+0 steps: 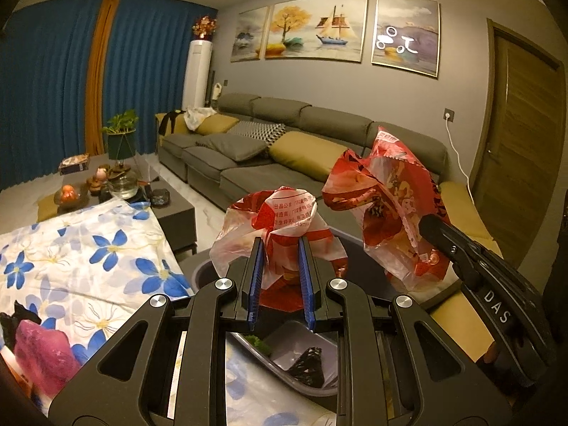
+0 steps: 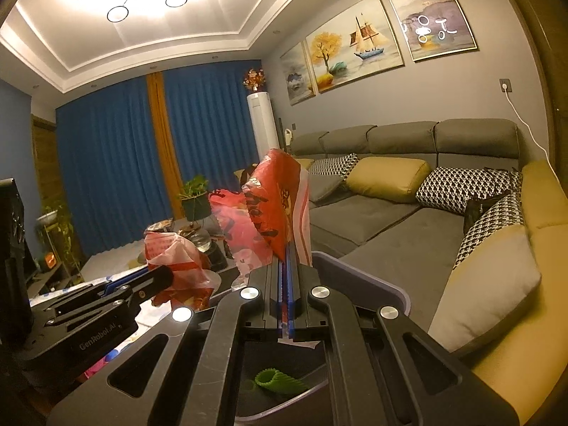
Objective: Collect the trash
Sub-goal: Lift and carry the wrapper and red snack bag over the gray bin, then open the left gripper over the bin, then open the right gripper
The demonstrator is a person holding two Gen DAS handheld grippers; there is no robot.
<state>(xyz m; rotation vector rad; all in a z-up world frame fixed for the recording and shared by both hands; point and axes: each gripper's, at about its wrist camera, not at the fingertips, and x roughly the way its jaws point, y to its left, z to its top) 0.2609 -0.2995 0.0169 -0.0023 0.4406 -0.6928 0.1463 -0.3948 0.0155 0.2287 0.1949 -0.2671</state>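
Note:
Both grippers hold a red and white plastic bag above a grey trash bin (image 1: 202, 272). My left gripper (image 1: 281, 245) is shut on one bag handle (image 1: 284, 213), bunched between its blue pads. My right gripper (image 2: 288, 248) is shut on the other bag handle (image 2: 275, 198); it shows in the left wrist view (image 1: 431, 225) gripping that handle (image 1: 390, 198) to the right. The left gripper appears in the right wrist view (image 2: 161, 273) at the left. Inside the bin lie a black scrap (image 1: 309, 362) and a green piece (image 2: 278, 383).
A table with a blue-flowered cloth (image 1: 88, 248) lies at the left, with a pink wrapper (image 1: 39, 351) on it. A grey sofa (image 1: 284, 156) with yellow cushions runs behind and to the right. A dark coffee table (image 1: 170, 209) with a teapot stands beyond.

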